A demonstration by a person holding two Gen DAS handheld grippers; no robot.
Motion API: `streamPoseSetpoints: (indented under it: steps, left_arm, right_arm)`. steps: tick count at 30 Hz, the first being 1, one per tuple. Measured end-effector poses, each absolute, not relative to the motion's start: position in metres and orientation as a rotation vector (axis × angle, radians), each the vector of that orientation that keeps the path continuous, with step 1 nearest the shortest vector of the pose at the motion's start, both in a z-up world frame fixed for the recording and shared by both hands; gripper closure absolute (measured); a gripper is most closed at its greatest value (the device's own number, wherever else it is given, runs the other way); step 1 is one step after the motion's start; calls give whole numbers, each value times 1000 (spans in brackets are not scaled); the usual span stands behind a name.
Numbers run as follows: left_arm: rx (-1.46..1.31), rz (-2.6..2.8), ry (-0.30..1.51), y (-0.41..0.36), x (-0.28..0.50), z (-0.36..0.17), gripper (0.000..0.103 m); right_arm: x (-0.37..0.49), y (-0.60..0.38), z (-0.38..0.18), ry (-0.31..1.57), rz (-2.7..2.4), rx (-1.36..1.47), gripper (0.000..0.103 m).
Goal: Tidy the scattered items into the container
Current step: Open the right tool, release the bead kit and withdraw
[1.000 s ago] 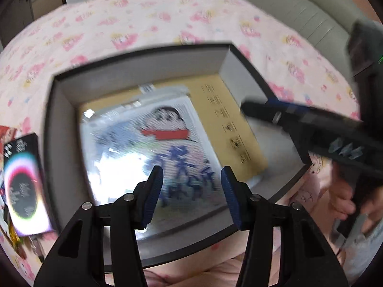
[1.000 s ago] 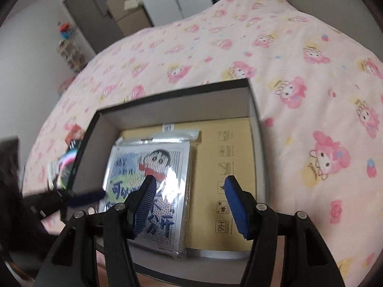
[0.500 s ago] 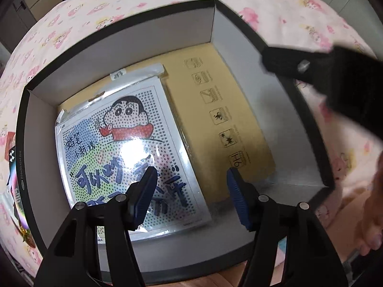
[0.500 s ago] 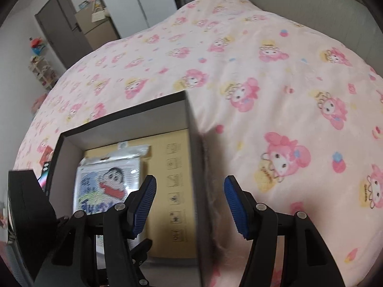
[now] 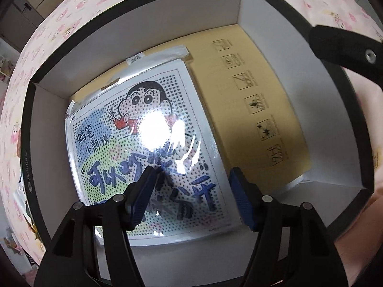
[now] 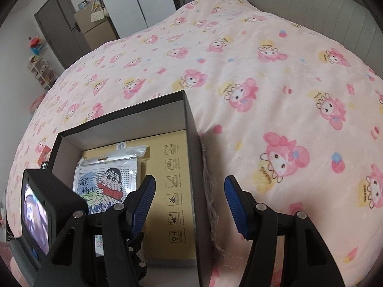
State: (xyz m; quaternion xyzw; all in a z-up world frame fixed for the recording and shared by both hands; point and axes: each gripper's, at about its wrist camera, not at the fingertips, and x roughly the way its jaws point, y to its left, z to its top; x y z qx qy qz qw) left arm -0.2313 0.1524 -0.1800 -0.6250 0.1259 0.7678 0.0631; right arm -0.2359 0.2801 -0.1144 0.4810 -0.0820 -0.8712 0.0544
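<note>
A black box with white inner walls (image 5: 148, 31) sits on a pink cartoon blanket. Inside lie a flat yellow carton (image 5: 258, 100) and, on it, a glossy cartoon-boy packet (image 5: 148, 148). My left gripper (image 5: 191, 193) is open and empty, hovering just above the packet's near end. In the right wrist view the box (image 6: 191, 157), carton (image 6: 174, 191) and packet (image 6: 105, 181) show at lower left. My right gripper (image 6: 189, 205) is open and empty, straddling the box's right wall from above. The left gripper's body (image 6: 47, 212) shows at the left.
The pink blanket (image 6: 275, 91) spreads far to the right and behind the box. Small colourful items (image 5: 22, 198) lie on the blanket left of the box, mostly hidden by its wall. A padded grey headboard (image 6: 311, 12) stands at the back right.
My left gripper has moved down and forward into the box, closer over the packet. My right gripper has shifted right, from over the box interior to over its right wall.
</note>
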Motion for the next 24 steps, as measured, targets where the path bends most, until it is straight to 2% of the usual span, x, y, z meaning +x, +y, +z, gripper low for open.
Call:
streamPoseSetpoints:
  steps: [3, 7, 10, 16, 24]
  left_arm:
    - [-1898, 2334, 382, 141, -231, -181, 36]
    - [-1883, 2335, 241, 122, -231, -176, 33]
    - [-1760, 2372, 184, 117, -221, -161, 41]
    - [-1516, 2495, 36, 93, -192, -123, 41]
    - [-1291, 2634, -107, 60, -161, -95, 41]
  right_arm:
    - [-235, 278, -116, -246, -2637, 1468, 47]
    - [-232, 275, -112, -232, -2637, 1445, 47]
    - [-229, 274, -109, -230, -2639, 1424, 47]
    - [-222, 262, -105, -238, -2582, 1387, 47]
    - [-199, 227, -103, -138, -2538, 1351, 47]
